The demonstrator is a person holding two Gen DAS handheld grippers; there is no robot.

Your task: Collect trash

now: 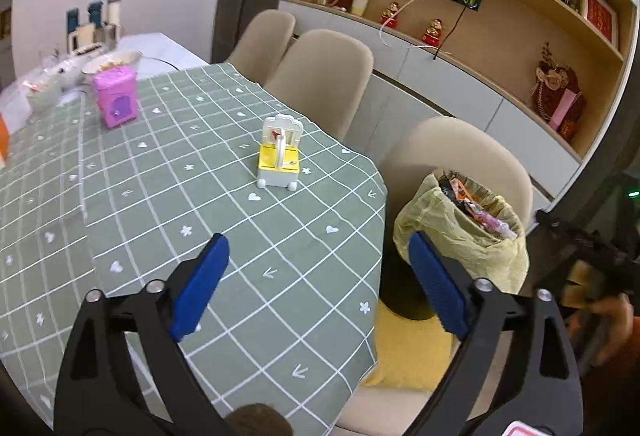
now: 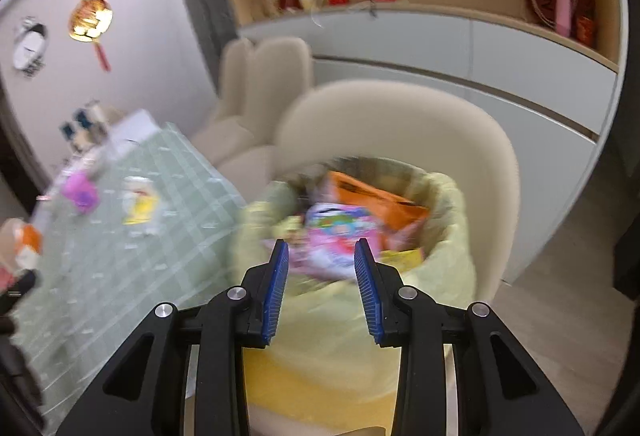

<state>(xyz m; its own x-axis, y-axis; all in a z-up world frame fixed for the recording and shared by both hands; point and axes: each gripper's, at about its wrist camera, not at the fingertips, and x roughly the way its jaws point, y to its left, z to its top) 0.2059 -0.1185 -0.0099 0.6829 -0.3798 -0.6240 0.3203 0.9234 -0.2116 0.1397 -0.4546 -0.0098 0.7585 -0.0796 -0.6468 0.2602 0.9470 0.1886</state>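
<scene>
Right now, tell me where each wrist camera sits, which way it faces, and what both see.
Left wrist: above the table's near end, facing along the green checked tablecloth toward the wall shelves; the open left gripper shows, holding nothing.
Right wrist: above the lined trash bin, looking down into its wrappers; the open right gripper shows, empty; the picture is blurred.
Shared: the bin, yellow-and-white toy, purple box, beige chairs.
</scene>
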